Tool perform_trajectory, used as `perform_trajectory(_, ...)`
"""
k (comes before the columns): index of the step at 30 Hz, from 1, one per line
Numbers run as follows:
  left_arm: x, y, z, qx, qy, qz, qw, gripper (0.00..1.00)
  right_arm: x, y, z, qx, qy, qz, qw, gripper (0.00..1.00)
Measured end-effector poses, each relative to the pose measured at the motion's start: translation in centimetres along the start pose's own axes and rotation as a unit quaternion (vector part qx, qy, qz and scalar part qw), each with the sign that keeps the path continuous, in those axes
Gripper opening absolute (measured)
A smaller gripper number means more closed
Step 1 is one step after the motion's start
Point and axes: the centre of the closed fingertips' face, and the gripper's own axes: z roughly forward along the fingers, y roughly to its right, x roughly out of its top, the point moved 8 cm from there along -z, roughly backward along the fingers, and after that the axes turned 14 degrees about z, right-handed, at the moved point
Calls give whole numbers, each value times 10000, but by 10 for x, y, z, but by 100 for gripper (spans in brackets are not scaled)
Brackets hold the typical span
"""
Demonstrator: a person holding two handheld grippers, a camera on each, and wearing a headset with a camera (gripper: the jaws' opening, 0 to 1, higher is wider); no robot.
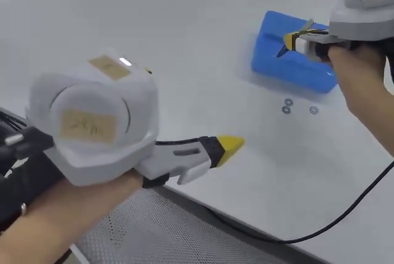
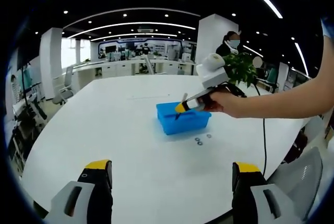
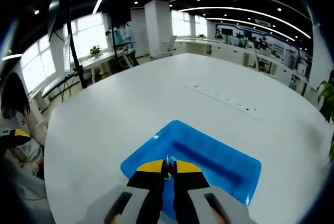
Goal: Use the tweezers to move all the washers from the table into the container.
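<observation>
— What is the right gripper (image 3: 168, 167) doing?

— It is clenching the tweezers (image 3: 168, 160) between jaws that are nearly meeting, with the thin tip peeking out between the yellow ends. It is hovering over the blue container (image 3: 219, 153).

— And where are the washers (image 1: 288, 102) lying?

— Three of them are lying on the white desk (image 1: 184, 42), just beside the container's near wall. They are close together and apart from the right gripper.

— Is anything sitting in the container?

— I cannot tell. The gripper is covering part of its floor, and the rest is showing plain blue.

— And the left gripper (image 2: 171, 166)?

— It is hanging released, with its jaws spread wide and gripping nothing. It is hovering near the desk's edge, well apart from the container and the washers.
</observation>
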Motion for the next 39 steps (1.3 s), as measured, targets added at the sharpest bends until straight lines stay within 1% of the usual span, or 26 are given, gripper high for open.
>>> perform_trajectory(4, 0, 1, -1, -3, 0, 5, 10000, 98, 1, 0, 1, -1, -15, -100, 9999, 2)
perform_trajectory(7, 0, 2, -2, -36, -16, 10, 10000, 98, 1, 0, 0, -4, -29, -85, 10000, 3)
perform_trajectory(9, 1, 3, -3, -63, -35, 30, 10000, 98, 2, 1, -1, -45, -10, -109, 9999, 3)
perform_trajectory(11, 2, 4, -4, -86, -42, 66, 9999, 98, 3, 1, -5, -15, 17, -114, 9999, 3)
perform_trajectory(14, 3, 5, -6, -21, -3, 120, 9999, 99, 7, 0, -15, 4, 157, -93, 9998, 3)
perform_trajectory(15, 3, 6, -6, -46, 3, 115, 9999, 99, 8, 0, -17, 16, 169, -83, 9998, 3)
perform_trajectory(17, 4, 7, -6, -68, 0, 99, 9999, 99, 10, -1, -25, 68, 244, -33, 9997, 3)
perform_trajectory(20, 4, 9, -7, -117, -18, 118, 9999, 99, 14, -4, -43, 151, 478, 22, 9987, 3)
perform_trajectory(22, 5, 12, -7, -157, -16, 167, 9997, 99, 15, -7, -56, 275, 625, 47, 9977, 2)
perform_trajectory(24, 5, 14, -8, -195, -18, 187, 9996, 99, 16, -4, -59, 316, 671, 80, 9972, 2)
perform_trajectory(25, 5, 15, -8, -222, -19, 190, 9996, 99, 14, -4, -64, 340, 682, 90, 9971, 2)
perform_trajectory(26, 5, 16, -8, -247, -20, 191, 9995, 99, 10, -9, -70, 361, 679, 102, 9970, 2)
perform_trajectory(29, 6, 18, -8, -277, -32, 211, 9994, 99, 1, -10, -78, 387, 623, 119, 9972, 2)
perform_trajectory(32, 7, 19, -9, -309, -30, 199, 9993, 99, -10, -10, -81, 330, 550, 82, 9979, 3)
perform_trajectory(33, 8, 19, -9, -317, -32, 198, 9993, 99, -14, -8, -82, 252, 536, 80, 9982, 3)
perform_trajectory(34, 8, 19, -9, -329, -34, 208, 9992, 99, -18, -10, -85, 203, 522, 64, 9984, 3)
perform_trajectory(36, 7, 20, -9, -360, -66, 234, 9991, 99, -25, -9, -84, 237, 415, 165, 9987, 3)
perform_trajectory(38, 6, 21, -8, -368, -103, 280, 9989, 99, -32, -8, -83, 210, 372, 176, 9989, 3)
perform_trajectory(39, 6, 21, -8, -369, -99, 289, 9989, 99, -37, -8, -82, 192, 311, 190, 9992, 3)
